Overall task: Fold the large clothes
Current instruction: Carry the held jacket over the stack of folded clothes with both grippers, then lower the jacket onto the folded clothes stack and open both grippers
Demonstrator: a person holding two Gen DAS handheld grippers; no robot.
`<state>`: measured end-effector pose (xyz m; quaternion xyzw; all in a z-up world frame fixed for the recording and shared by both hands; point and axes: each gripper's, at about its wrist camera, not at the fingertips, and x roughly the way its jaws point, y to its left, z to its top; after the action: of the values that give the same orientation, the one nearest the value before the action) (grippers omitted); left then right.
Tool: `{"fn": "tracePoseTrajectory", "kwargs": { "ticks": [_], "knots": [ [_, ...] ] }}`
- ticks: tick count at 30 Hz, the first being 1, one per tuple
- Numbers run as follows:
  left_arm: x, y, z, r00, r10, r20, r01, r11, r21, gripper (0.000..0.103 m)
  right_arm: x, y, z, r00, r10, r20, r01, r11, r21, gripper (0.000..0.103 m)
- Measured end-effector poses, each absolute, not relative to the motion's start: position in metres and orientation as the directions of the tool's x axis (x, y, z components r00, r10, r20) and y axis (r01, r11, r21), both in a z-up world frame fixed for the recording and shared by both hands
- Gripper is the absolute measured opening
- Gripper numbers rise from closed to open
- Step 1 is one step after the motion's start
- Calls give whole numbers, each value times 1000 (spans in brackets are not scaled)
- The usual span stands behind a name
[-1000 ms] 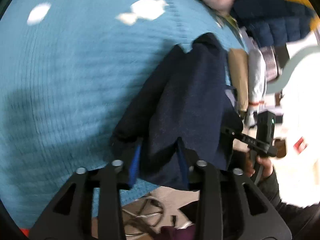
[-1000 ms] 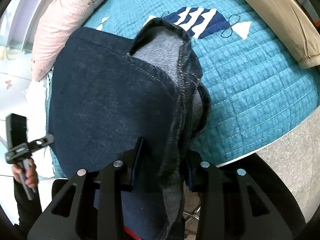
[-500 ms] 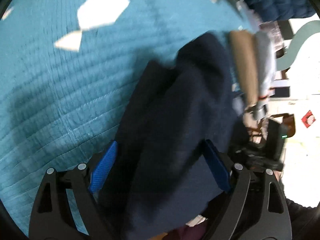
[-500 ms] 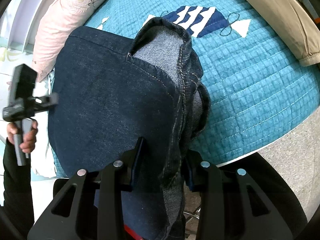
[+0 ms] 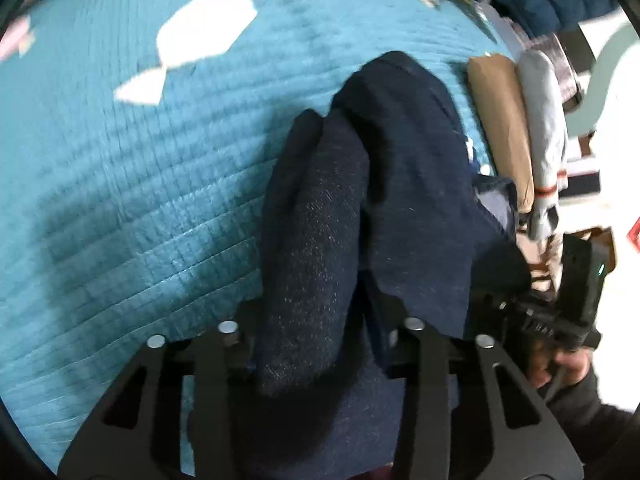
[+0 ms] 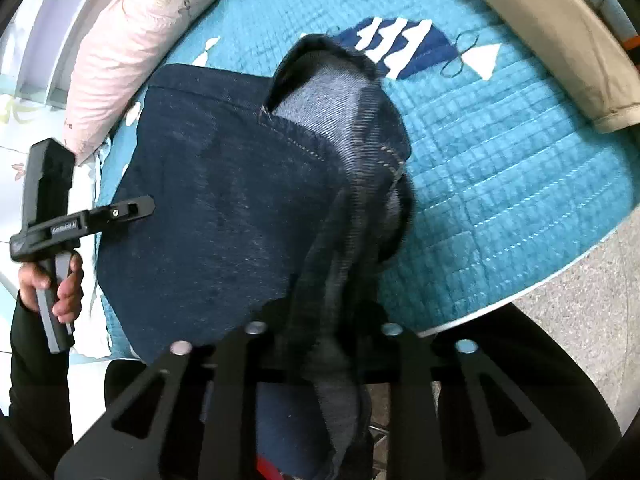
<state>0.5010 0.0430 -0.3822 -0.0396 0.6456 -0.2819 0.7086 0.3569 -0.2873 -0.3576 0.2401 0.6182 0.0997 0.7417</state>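
Dark blue jeans (image 6: 224, 216) lie partly folded on a teal quilted bedspread (image 6: 500, 184). My right gripper (image 6: 324, 344) is shut on a bunched seam of the jeans near the bed's front edge. My left gripper (image 5: 320, 340) is shut on a thick fold of the same jeans (image 5: 384, 184), and cloth hides its fingertips. In the right wrist view the left gripper (image 6: 132, 208) reaches onto the jeans from the left. In the left wrist view the right gripper's body (image 5: 560, 312) shows at the right.
A pink pillow (image 6: 144, 40) lies at the back left of the bed. A beige cushion (image 6: 552, 40) lies along the right side. Folded brown and grey clothes (image 5: 520, 120) sit beyond the jeans. Grey floor (image 6: 580, 320) lies below the bed's edge.
My left gripper opened wide half a second ago and has since closed on a thicker fold of the jeans. It also moved in over the garment. My right gripper kept its hold.
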Motion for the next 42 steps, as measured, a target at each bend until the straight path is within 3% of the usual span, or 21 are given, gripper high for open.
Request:
{"fn": "tracePoseTrajectory", "kwargs": {
  "ticks": [4,13,24,33,42],
  "knots": [
    [479,30,-348,84,-440,-894,424,828,-367,28,343,-290,-343,249,485,-838,146,837,528,11],
    [466,-11,-257,135,-530,-837,528,753,-392,26,308,-320,-269,404,564,-720,107,753,650,10],
    [514,-201,-122,98,-619,-779,774,540,-331,27,283,-447,-139,650,471,-596,88,733,675,10],
    [569,-368,-124,3,-542,-841,865,423,-269,28,299,-547,-148,693,430,-578,215,642,736,11],
    [617,-448,-182,5,-469,-883,893,399,-207,32,331,-605,-193,684,408,-605,289,610,738,10]
  ]
}}
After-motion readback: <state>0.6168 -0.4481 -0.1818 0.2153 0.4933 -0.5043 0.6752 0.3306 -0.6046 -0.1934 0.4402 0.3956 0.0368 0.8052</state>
